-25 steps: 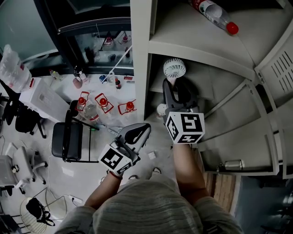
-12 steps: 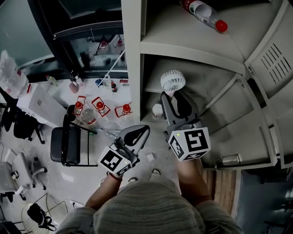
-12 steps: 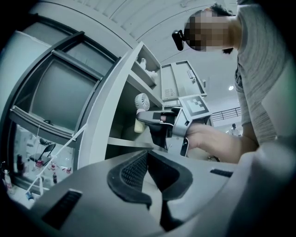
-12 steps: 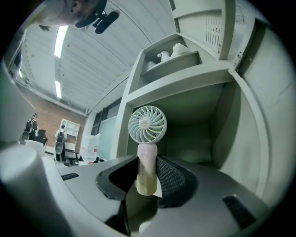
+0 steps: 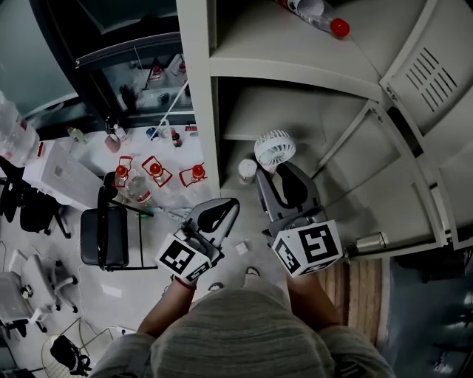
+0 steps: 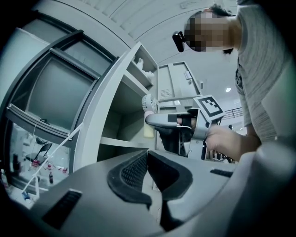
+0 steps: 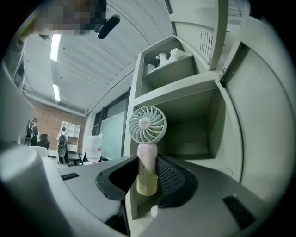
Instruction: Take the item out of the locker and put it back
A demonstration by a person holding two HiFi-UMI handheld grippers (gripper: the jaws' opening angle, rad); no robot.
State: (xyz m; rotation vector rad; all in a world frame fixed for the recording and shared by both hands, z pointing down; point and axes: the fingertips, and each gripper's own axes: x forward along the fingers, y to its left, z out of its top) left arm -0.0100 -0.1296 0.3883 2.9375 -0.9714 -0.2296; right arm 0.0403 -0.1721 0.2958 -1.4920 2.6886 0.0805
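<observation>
A small hand fan (image 5: 275,150), white round head on a pale pink handle (image 7: 147,171), stands upright between the pads of my right gripper (image 5: 275,173), which is shut on the handle. In the right gripper view the fan (image 7: 147,124) sits just in front of the open locker compartment (image 7: 194,125), outside its front edge. My left gripper (image 5: 224,210) hangs to the left of the locker post, its tips together and nothing in it. The left gripper view shows the right gripper (image 6: 169,121) and the fan (image 6: 148,102) from the side.
The locker door (image 5: 432,81) stands swung open on the right. A red-capped bottle (image 5: 318,13) lies on the shelf above, and a small white round thing (image 5: 247,170) sits lower in the locker. A black chair (image 5: 107,236) and red-capped bottles (image 5: 155,170) are at left.
My right gripper has drawn the fan back out of the compartment toward the person. The left gripper has stayed in place.
</observation>
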